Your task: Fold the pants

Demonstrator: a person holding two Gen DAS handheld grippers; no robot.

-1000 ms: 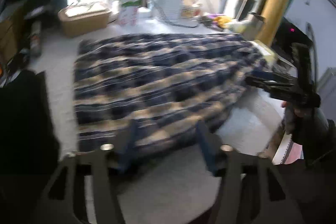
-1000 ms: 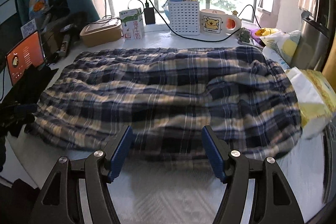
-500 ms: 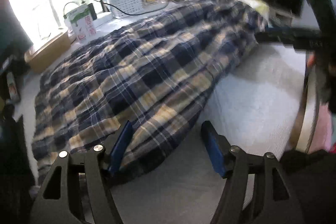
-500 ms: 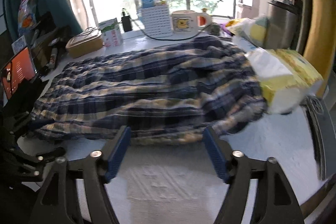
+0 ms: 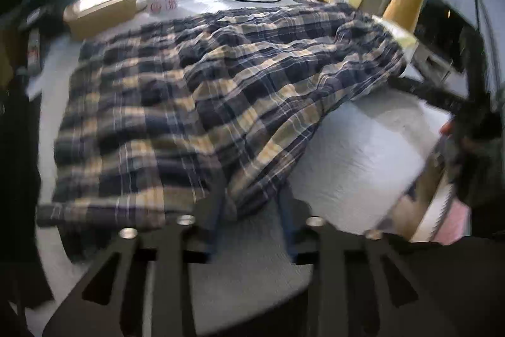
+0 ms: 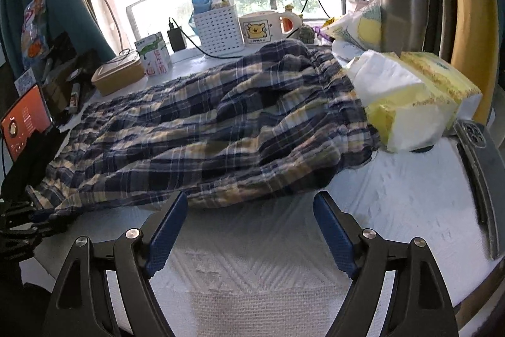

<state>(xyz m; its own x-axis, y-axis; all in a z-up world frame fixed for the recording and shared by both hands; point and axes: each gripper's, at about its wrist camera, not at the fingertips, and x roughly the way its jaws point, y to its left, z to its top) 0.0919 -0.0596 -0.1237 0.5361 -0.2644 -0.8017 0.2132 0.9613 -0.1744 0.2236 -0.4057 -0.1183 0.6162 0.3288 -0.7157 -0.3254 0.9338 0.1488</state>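
Blue and cream plaid pants [image 5: 221,90] lie spread and wrinkled across the white table [image 5: 363,153]. In the left wrist view my left gripper [image 5: 252,210] is at their near edge. A fold of the hem sits between its blue pads while the jaws are closing, and the blur hides any pressing. In the right wrist view the pants [image 6: 205,128] run from the left edge to the tissue packs. My right gripper [image 6: 251,201] stands wide open with its fingertips at the near hem, gripping nothing.
Yellow-and-white tissue packs [image 6: 410,97] press against the pants' right end, with a steel pot [image 6: 402,15] behind. Along the window stand a white basket [image 6: 219,27], a bear mug [image 6: 262,29], a milk carton [image 6: 154,57] and a brown box [image 6: 118,76]. An orange screen [image 6: 23,122] sits at the left.
My left gripper has moved in to the pants' near edge and its jaws have narrowed around a fold. My right gripper has opened wider and shifted toward the pants' right end.
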